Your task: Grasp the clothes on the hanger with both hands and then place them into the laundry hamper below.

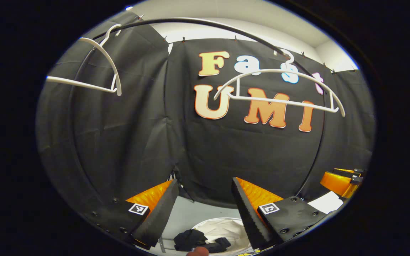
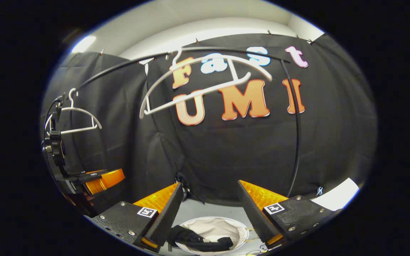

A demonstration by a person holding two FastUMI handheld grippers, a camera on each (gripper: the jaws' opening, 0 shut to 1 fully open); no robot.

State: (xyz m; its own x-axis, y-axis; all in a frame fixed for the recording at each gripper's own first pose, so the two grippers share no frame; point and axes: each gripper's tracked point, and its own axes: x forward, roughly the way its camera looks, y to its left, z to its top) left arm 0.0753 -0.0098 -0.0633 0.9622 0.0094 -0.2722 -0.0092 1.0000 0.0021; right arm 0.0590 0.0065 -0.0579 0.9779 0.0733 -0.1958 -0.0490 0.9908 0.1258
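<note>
Left gripper view, read from nine o'clock across to three: a bare white hanger [image 1: 96, 67] hangs on the black rail [image 1: 205, 26] at ten o'clock, a second bare hanger [image 1: 279, 90] at one to two o'clock. At six o'clock the left gripper [image 1: 205, 220] stands wide open, holding nothing. Between its fingers, far below, the dark clothes [image 1: 199, 241] lie in the white laundry hamper [image 1: 222, 227].

Right gripper view gives the same account: a hanger [image 2: 75, 121] at nine o'clock, another [image 2: 205, 81] near twelve, both without garments. The right gripper [image 2: 208, 220] is likewise spread wide and holds nothing. The clothes [image 2: 198, 241] are draped inside the hamper [image 2: 222, 227] at six o'clock.

Judging by this, the placing looks done; little seems left beyond drawing both tools away.
</note>
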